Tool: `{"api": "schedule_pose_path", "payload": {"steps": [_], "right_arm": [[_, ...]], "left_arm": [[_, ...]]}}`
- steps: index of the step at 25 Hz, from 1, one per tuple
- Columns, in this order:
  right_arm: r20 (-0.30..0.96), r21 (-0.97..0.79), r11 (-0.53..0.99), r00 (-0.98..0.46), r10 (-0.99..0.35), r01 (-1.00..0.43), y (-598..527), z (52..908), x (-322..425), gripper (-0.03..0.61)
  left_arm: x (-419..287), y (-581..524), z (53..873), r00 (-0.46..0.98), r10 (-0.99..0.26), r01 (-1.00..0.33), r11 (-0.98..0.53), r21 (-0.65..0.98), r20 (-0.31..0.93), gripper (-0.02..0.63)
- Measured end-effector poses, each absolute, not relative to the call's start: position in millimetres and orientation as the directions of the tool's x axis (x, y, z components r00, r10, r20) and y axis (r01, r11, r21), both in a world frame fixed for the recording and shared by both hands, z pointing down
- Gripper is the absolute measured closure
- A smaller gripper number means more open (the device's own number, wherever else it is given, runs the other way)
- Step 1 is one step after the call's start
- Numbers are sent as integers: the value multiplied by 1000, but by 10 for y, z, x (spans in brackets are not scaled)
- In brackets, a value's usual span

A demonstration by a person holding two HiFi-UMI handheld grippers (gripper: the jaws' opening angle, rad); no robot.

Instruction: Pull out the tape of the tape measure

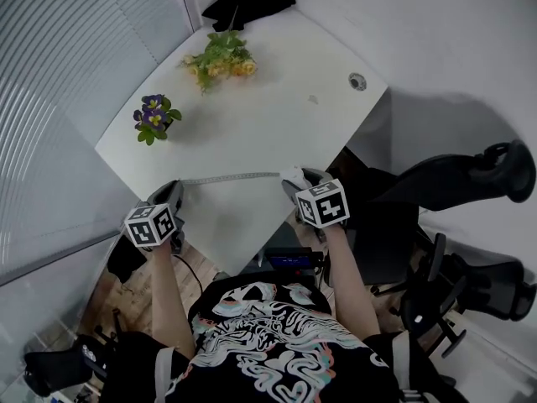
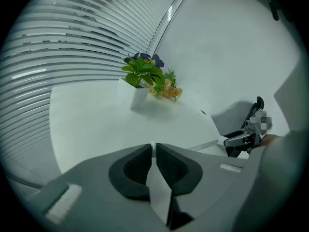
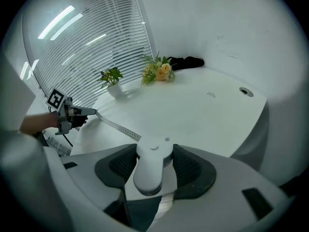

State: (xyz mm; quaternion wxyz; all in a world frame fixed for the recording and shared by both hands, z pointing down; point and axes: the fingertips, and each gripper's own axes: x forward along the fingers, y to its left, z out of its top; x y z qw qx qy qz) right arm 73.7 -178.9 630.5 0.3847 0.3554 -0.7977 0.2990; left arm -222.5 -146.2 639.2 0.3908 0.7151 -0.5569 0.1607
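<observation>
White tape measure (image 3: 148, 170) clamped between the right gripper's (image 1: 297, 180) wide-set jaws, lower centre of the head view. Its tape (image 1: 231, 177) runs leftward to the left gripper (image 1: 174, 191), pinched narrowly on its end.

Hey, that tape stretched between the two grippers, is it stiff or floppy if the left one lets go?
Probably floppy: the tape looks thin and narrow, and runs straight only while the left gripper and the case in the right gripper hold its ends. Likely very light too. Released, it may whip back toward the case, as such tapes often retract.
</observation>
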Motion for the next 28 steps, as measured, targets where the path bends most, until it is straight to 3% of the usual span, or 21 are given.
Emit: {"api": "schedule_pose_path", "payload": {"steps": [18,28], "right_arm": [[807,-55,619,-399,-435,-784,-1869,6526,731,339],[775,-65,603,-422,-471,-795,-1844,6352,725,305]], "left_arm": [[-2294,-1508,6562,208,-638,-976,-82,203,741,577],[-2331,-1487,6443,160,-699,-984,-59,166,697,509]]}}
